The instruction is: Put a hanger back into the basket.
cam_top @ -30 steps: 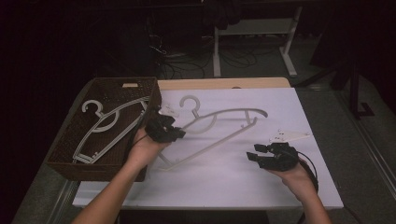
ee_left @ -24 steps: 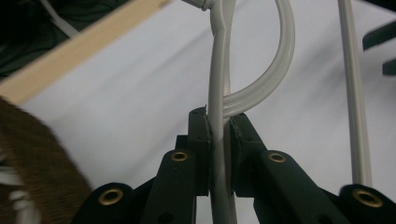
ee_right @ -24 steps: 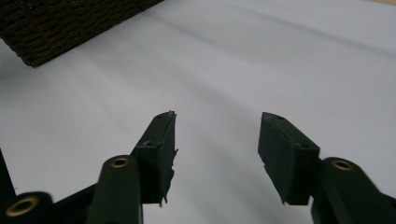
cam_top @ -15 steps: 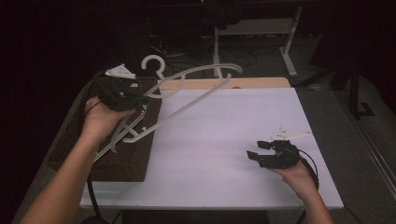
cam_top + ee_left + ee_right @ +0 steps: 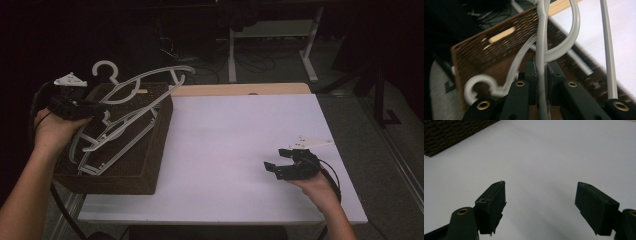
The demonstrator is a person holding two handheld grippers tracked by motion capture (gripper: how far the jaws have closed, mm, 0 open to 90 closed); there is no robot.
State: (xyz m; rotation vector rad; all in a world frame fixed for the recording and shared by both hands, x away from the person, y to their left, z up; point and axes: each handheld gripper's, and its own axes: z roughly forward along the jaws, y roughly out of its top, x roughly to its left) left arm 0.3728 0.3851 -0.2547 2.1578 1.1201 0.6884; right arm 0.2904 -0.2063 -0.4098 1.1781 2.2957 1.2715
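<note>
A pale grey plastic hanger (image 5: 150, 80) hangs tilted over the brown woven basket (image 5: 150, 150) at the table's left. My left gripper (image 5: 100, 110) is shut on one of its thin bars. In the left gripper view the jaws pinch that bar (image 5: 541, 45) with the basket (image 5: 486, 50) below. More hangers (image 5: 112, 137) lie in the basket, and one hook (image 5: 477, 85) shows there. My right gripper (image 5: 277, 160) rests low at the table's front right. Its jaws have just been opening and stand open (image 5: 541, 205) over the bare white tabletop, nothing between them.
The white tabletop (image 5: 240, 130) stretches from the basket to the right edge. A wooden strip (image 5: 240, 89) runs along its far edge. Beyond stand a white table frame (image 5: 305, 45) and floor cables (image 5: 255, 60) in a dark room.
My left hand has carried the hanger from the table's middle leftward and up, over the basket. The right hand has stayed put and its jaws have spread wider.
</note>
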